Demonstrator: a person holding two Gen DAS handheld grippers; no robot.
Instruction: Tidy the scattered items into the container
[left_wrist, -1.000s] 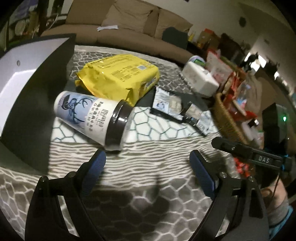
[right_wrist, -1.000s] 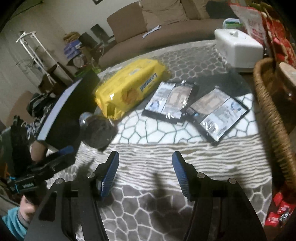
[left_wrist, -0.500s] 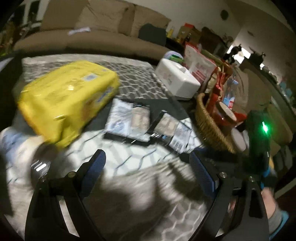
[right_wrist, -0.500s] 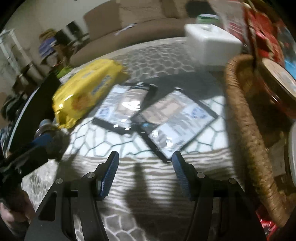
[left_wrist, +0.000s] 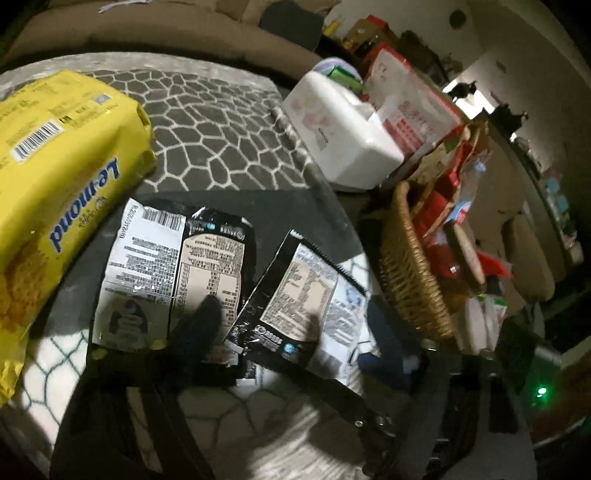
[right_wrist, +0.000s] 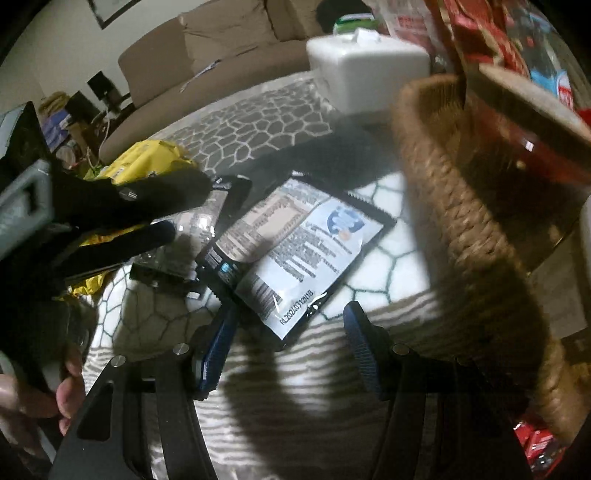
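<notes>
Two flat black-and-white snack packets lie side by side on the patterned cloth: the left packet and the right packet, which also shows in the right wrist view. A woven wicker basket full of snacks stands to their right. My left gripper is open, low over both packets. My right gripper is open, its blue fingers straddling the near edge of the right packet. The left gripper's dark fingers reach over the left packet in the right wrist view.
A big yellow Lemond bag lies left of the packets. A white lidded box stands behind the basket. A brown sofa runs along the back.
Both grippers have moved forward and to the right, close down over the two packets. The cup and the black lid have left the left wrist view.
</notes>
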